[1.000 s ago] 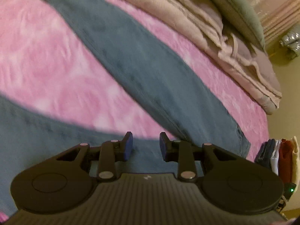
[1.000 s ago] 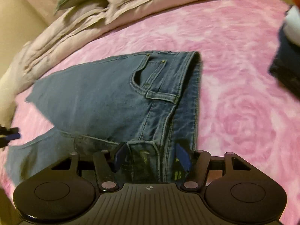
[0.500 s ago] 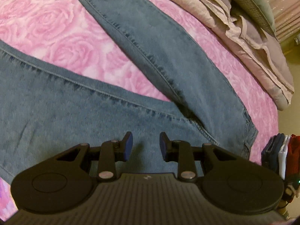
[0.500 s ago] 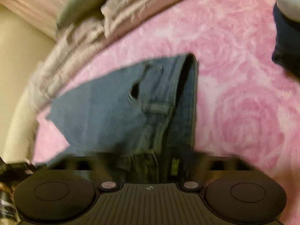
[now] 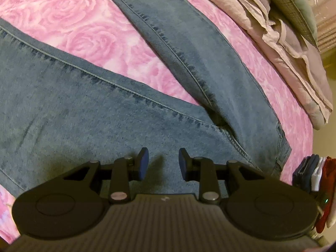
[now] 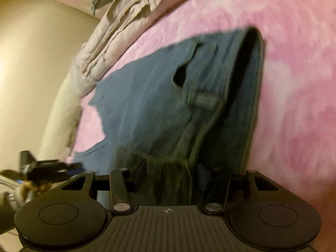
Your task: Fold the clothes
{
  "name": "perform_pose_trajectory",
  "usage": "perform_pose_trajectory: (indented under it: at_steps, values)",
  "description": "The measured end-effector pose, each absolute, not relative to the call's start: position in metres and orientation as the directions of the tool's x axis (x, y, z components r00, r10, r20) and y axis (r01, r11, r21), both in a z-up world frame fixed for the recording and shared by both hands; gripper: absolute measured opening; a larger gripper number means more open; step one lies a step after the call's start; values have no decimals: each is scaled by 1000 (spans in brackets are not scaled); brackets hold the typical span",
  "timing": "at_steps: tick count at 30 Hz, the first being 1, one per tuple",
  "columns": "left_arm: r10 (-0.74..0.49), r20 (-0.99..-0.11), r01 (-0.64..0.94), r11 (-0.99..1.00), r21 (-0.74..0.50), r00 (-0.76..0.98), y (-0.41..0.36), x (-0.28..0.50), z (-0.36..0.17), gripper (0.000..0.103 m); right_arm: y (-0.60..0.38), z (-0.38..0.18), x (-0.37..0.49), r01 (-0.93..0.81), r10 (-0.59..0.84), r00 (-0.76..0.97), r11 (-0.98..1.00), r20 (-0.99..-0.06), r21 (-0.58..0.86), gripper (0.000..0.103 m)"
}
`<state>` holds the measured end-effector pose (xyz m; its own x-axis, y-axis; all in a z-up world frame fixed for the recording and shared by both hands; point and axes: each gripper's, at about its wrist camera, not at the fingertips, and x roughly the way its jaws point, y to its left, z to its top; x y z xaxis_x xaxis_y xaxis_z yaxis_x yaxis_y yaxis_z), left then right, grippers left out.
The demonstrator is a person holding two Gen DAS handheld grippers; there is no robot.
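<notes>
Blue jeans (image 5: pixel 84 115) lie spread on the pink rose-print bedspread (image 5: pixel 63 10), their two legs splayed apart in a V. My left gripper (image 5: pixel 163 163) hovers low over the near leg, open, with nothing between its blue pads. In the blurred right wrist view the jeans' waist end (image 6: pixel 147 94) shows a front pocket and the waistband. My right gripper (image 6: pixel 171 174) has its jaws closing on a bunched fold of the waistband that fills the gap between them. The left gripper (image 6: pixel 52 166) shows at the left edge there.
A crumpled beige blanket (image 5: pixel 283 31) and a green pillow (image 5: pixel 294 0) lie along the bed's far side. A stack of folded clothes (image 5: pixel 315 178) stands at the right edge. A cream wall (image 6: pixel 31 63) lies beyond the bed.
The left gripper moved in over the near jeans leg and then held still. The right gripper sank and tilted toward the waistband, its jaws spreading and then narrowing on the bunched denim.
</notes>
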<state>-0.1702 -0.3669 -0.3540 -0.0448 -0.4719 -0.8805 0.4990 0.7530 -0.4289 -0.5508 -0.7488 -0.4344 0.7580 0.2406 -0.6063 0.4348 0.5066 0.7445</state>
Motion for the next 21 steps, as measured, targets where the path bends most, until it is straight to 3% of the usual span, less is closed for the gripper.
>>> perform_pose_trajectory:
  at_steps: [2, 4, 9, 12, 16, 19, 20, 21]
  values:
    - [-471, -881, 498, 753, -430, -49, -367, -171, -355, 25, -753, -440, -558, 444, 245, 762, 476, -600, 759, 32]
    - [-466, -883, 503, 751, -428, -56, -368, -172, -358, 25, -759, -444, -557, 440, 245, 775, 451, -582, 776, 29]
    - [-452, -890, 514, 751, -415, -57, -372, -175, -363, 25, -746, -423, -544, 507, 156, 728, 532, -667, 678, 14]
    - [-450, -892, 524, 747, -409, -55, -374, -176, -362, 25, -730, -392, -539, 562, 60, 686, 589, -725, 581, 13]
    - [-452, -890, 535, 739, -409, -57, -379, -175, -362, 25, -727, -395, -549, 673, -44, 638, 518, -768, 529, 13]
    - [-443, -895, 551, 733, -399, -58, -381, -176, -363, 25, -732, -401, -550, 672, -19, 641, 498, -768, 549, 14]
    - [-441, -896, 560, 729, -394, -56, -380, -176, -363, 25, -734, -403, -551, 671, -10, 641, 491, -767, 555, 15]
    - [-440, -896, 566, 725, -392, -57, -379, -176, -363, 25, -735, -405, -551, 671, -1, 642, 484, -766, 561, 28]
